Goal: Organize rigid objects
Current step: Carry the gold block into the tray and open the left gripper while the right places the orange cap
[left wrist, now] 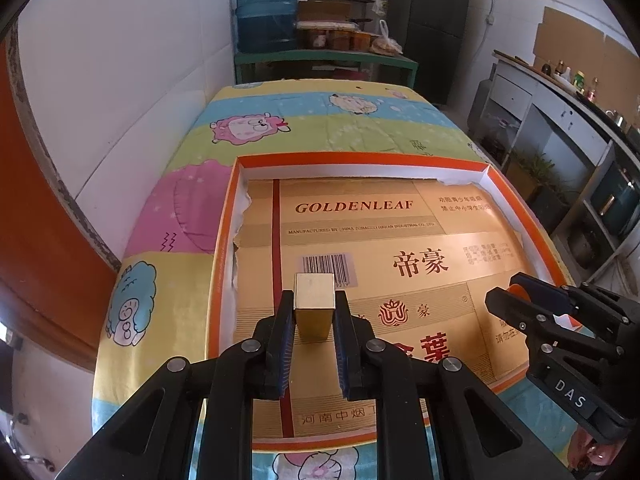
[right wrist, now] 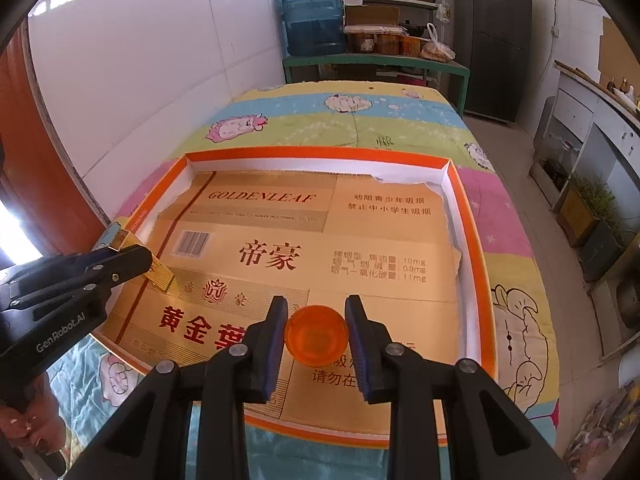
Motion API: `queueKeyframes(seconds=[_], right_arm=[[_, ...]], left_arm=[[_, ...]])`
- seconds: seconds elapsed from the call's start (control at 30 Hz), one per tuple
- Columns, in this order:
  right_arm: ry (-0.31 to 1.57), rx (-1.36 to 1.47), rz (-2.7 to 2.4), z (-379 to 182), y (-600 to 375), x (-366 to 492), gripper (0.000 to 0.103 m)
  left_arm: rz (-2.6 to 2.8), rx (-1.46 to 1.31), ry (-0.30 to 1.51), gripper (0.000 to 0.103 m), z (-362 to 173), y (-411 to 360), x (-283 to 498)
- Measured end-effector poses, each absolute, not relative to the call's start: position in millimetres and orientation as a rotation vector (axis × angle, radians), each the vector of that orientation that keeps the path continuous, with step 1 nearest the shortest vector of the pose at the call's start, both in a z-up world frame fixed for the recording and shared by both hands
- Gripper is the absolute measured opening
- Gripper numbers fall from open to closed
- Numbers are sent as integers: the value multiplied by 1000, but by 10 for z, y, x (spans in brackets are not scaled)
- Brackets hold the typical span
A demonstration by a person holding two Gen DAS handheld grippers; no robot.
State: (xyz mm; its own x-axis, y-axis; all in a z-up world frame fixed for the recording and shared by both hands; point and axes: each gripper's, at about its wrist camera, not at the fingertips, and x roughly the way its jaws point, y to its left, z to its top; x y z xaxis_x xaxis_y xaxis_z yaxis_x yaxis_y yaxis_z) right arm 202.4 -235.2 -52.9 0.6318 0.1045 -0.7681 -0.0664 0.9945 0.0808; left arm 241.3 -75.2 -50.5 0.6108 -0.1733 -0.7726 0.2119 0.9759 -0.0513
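My left gripper (left wrist: pixel 314 312) is shut on a small gold box (left wrist: pixel 314 305), held upright over the near left part of the orange-rimmed tray (left wrist: pixel 224 224). The same gold box (right wrist: pixel 132 246) shows in the right wrist view, tilted in the left gripper (right wrist: pixel 138 260). My right gripper (right wrist: pixel 316 320) is shut on a round orange translucent cup (right wrist: pixel 316 334) over the near middle of the tray (right wrist: pixel 472 240). In the left wrist view the right gripper (left wrist: pixel 516 296) shows at the right with a bit of the orange cup (left wrist: pixel 519 292) between its fingers.
The tray is lined with gold GOLDENLEAF cardboard (left wrist: pixel 360 240) and lies on a table under a cartoon cloth (left wrist: pixel 304 124). A white wall runs along the left. A blue water jug (left wrist: pixel 266 12), shelves and a dark fridge (left wrist: pixel 434 28) stand beyond the far end.
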Motion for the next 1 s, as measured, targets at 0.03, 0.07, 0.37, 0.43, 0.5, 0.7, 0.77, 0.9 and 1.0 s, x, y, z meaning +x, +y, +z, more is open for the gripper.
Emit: queueKeyframes(seconds=[0.03,0.07,0.37,0.43,0.5,0.7,0.77,0.9,1.0], right_arm=[[884,44,96,-542,-2350,2031,30],[886,41,95,-553,-2346,2035,30],[904,22,79,-672,-2337,2064,31],[907,26,78,-691,-2346,2068,31],[911,23,75,-706,-2343,2072,31],[908,5,68,-712,-2308,2072,31],[906,6,64,-712,-2310,2066,32],[895,17,59,-685,-2332,2025,40],[872,28,53,-613,-2352,1957,42]], left_arm=[[-225,42,893,18,-524,-745,2426],[-227,35,898,18,-542,-736,2434],[-228,12,944,19,-758,-662,2532],[-234,7,941,19,-763,-646,2534],[-245,8,943,20,-778,-632,2533],[-321,63,943,40,-777,-690,2495],[-368,73,946,58,-775,-733,2474],[-378,117,939,71,-780,-825,2407],[-370,60,913,72,-719,-734,2345]])
